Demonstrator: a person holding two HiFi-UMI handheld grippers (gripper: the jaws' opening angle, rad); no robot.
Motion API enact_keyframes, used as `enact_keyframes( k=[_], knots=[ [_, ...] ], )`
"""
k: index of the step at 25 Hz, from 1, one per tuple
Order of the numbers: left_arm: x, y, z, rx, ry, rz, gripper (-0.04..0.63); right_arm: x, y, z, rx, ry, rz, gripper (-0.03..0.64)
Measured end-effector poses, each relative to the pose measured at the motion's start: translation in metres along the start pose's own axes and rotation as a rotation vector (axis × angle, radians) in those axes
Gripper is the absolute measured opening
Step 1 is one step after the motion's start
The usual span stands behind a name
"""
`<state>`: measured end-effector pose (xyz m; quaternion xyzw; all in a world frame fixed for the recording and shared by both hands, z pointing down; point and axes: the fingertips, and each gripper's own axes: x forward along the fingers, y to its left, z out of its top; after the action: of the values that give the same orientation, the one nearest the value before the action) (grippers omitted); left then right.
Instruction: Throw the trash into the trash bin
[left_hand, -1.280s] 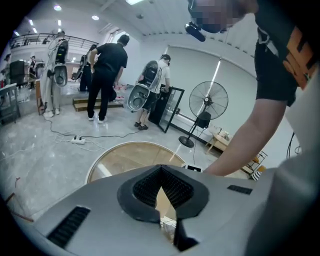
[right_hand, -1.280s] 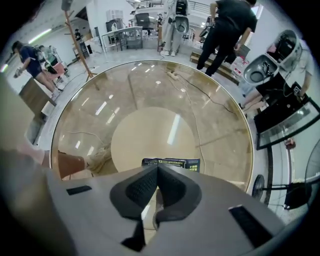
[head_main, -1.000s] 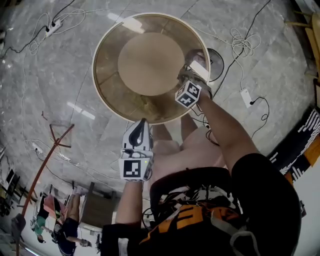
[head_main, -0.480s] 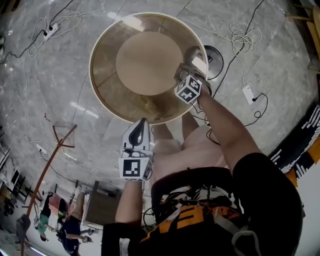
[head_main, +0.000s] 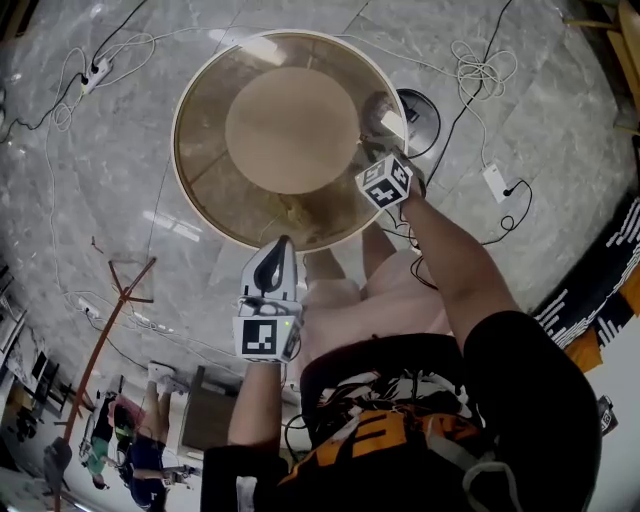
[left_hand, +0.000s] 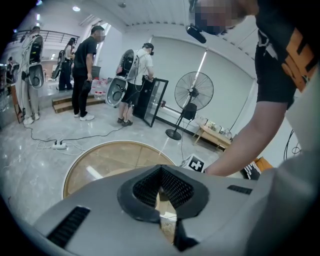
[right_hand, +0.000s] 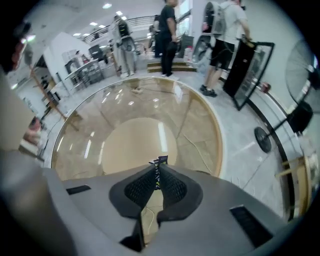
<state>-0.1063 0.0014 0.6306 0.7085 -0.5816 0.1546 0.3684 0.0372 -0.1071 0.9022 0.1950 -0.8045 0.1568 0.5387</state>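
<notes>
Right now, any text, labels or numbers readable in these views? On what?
No text reads whole.
Shirt: orange print, letter-like, cut off, unreadable.
Right cube: square markers only, no letters.
Left cube: square marker only, no letters.
Scrap in the right gripper, whose jaws have just closed on it: print too small to read.

The right gripper (right_hand: 157, 169) fingers hide most of the dark scrap (right_hand: 160, 160); its kind is unclear.
</notes>
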Motion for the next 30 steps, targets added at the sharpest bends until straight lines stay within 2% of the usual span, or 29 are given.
enact_keyframes(
  k=[4, 6, 8, 10, 13, 14, 16, 18, 21, 25, 28, 30],
  knots=[
    [0.01, 0.0, 0.007, -0.015, 0.003, 0.001, 0.023, -0.026, -0.08, -0.042, 0.41, -0.058, -0.149, 0.031],
    [0.019, -0.01, 0.008, 0.004, 0.013, -0.005, 0.023, -0.036, -0.116, -0.071, 0.528, -0.06, -0.212, 0.029],
    [0.026, -0.022, 0.007, 0.048, 0.039, -0.017, 0.023, -0.043, -0.142, -0.094, 0.585, -0.047, -0.248, 0.029],
    [0.034, -0.036, 0.009, 0.071, 0.051, -0.033, 0.023, -0.043, -0.154, -0.111, 0.591, -0.015, -0.242, 0.031],
    [0.049, -0.057, 0.008, 0.09, 0.059, -0.067, 0.023, -0.031, -0.157, -0.125, 0.584, 0.033, -0.188, 0.043],
    [0.053, -0.062, 0.007, 0.105, 0.061, -0.081, 0.023, -0.027, -0.156, -0.128, 0.596, 0.039, -0.163, 0.068],
    [0.061, -0.073, 0.008, 0.108, 0.061, -0.098, 0.023, -0.022, -0.152, -0.132, 0.63, 0.044, -0.121, 0.218],
    [0.066, -0.083, 0.014, 0.093, 0.058, -0.105, 0.023, -0.024, -0.15, -0.136, 0.641, 0.042, -0.113, 0.221],
    [0.067, -0.09, 0.016, 0.12, 0.08, -0.111, 0.023, -0.03, -0.148, -0.145, 0.643, 0.029, -0.113, 0.219],
    [0.07, -0.093, 0.036, 0.138, 0.031, -0.117, 0.023, -0.047, -0.153, -0.143, 0.635, 0.009, -0.119, 0.216],
    [0.059, -0.098, 0.052, 0.147, -0.006, -0.115, 0.023, -0.071, -0.155, -0.128, 0.602, -0.025, -0.121, 0.173],
    [0.045, -0.101, 0.056, 0.186, -0.013, -0.115, 0.023, -0.092, -0.152, -0.113, 0.563, -0.051, -0.121, 0.138]
  ],
)
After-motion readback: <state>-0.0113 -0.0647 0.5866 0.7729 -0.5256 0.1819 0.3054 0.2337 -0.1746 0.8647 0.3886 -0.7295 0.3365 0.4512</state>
